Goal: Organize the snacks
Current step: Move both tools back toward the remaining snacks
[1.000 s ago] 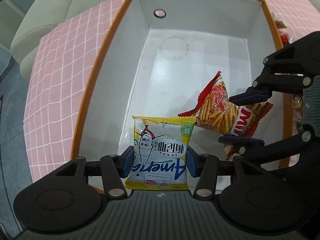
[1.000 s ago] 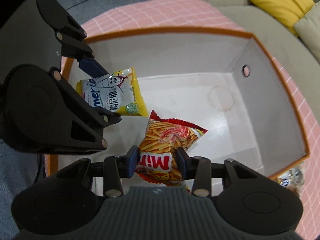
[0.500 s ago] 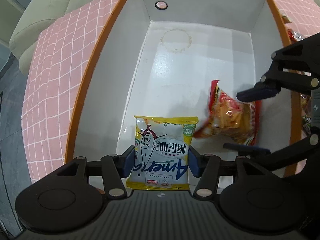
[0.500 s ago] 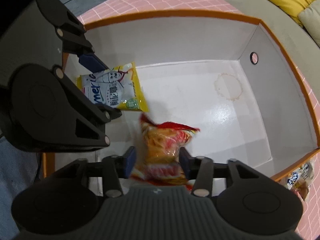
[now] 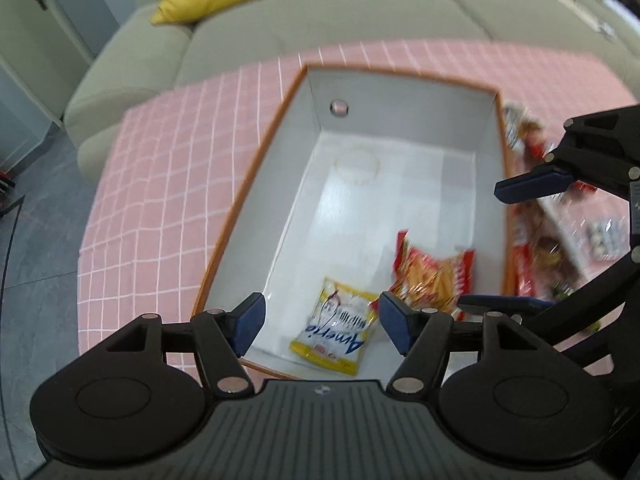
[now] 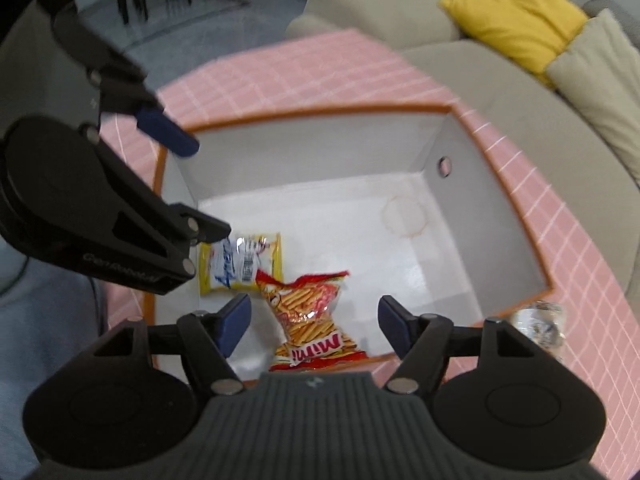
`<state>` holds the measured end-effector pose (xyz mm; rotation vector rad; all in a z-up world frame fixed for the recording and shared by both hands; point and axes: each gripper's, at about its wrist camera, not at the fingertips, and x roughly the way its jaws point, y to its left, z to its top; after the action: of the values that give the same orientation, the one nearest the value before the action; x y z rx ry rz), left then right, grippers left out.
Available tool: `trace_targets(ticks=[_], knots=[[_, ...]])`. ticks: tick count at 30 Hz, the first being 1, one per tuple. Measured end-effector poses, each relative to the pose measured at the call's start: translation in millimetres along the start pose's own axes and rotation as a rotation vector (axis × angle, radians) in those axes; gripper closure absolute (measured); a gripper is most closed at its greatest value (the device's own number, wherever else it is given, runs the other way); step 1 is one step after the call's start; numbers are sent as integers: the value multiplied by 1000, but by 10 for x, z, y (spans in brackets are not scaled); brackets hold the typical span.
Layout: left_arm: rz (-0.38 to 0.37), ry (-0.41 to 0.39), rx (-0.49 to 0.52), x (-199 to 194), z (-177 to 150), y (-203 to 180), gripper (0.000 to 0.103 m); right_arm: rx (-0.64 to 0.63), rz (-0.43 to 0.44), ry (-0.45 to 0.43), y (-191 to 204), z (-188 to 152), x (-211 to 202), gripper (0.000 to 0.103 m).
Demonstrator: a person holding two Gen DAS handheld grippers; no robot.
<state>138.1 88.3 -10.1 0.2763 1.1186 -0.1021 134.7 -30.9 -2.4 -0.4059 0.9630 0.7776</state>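
A yellow and white snack packet (image 5: 336, 334) lies on the floor of the white box (image 5: 400, 128) near its front wall; it also shows in the right wrist view (image 6: 240, 264). A red and orange Mimi snack bag (image 5: 436, 280) lies beside it, also seen in the right wrist view (image 6: 312, 312). My left gripper (image 5: 322, 322) is open and empty, raised above the yellow packet. My right gripper (image 6: 314, 318) is open and empty above the Mimi bag. Each gripper appears in the other's view, the right one (image 5: 516, 240) and the left one (image 6: 192, 188).
The orange-rimmed box (image 6: 512, 216) stands on a pink checked tablecloth (image 5: 168, 184). More snack packets (image 5: 536, 216) lie on the cloth right of the box, one (image 6: 540, 324) by its corner. A beige sofa (image 5: 320, 16) with a yellow cushion (image 6: 516, 12) is behind.
Both grippers opened and rose out of the box. The yellow packet and the Mimi bag dropped onto the box floor.
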Motion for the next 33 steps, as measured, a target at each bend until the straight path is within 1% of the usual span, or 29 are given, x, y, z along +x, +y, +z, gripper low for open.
trace_targets(ticks=[1,4,8,14,18,22,25,29,33], knots=[[-1,-24,-10,-70,-16,-25,27,12,-7,-27,-17,-20,-82,27],[-1,-93,-45,-265,-75,-82,27,45,-24,-97,-40,-98,-317,26],[0,-168,-123,-471,-133,-165,26,105,-64,-194,-63,-260,-588,26],[-29,-291,-187,-717,-269,-412,25,244,-171,-343,-141,-670,-913,26],[-82,-339,-208,-769,-374,-636,25,352,-235,-397,-210,-1016,-1056,26],[-135,-355,-221,-737,-477,-841,25,434,-295,-416,-254,-1361,-1105,26],[-163,-350,-215,-691,-541,-1001,25,479,-336,-421,-288,-1623,-1110,26],[-200,-315,-178,-557,-594,-1230,25,510,-391,-405,-299,-1973,-1075,26],[-230,-271,-158,-395,-671,-1414,25,538,-401,-358,-356,-2203,-962,26]])
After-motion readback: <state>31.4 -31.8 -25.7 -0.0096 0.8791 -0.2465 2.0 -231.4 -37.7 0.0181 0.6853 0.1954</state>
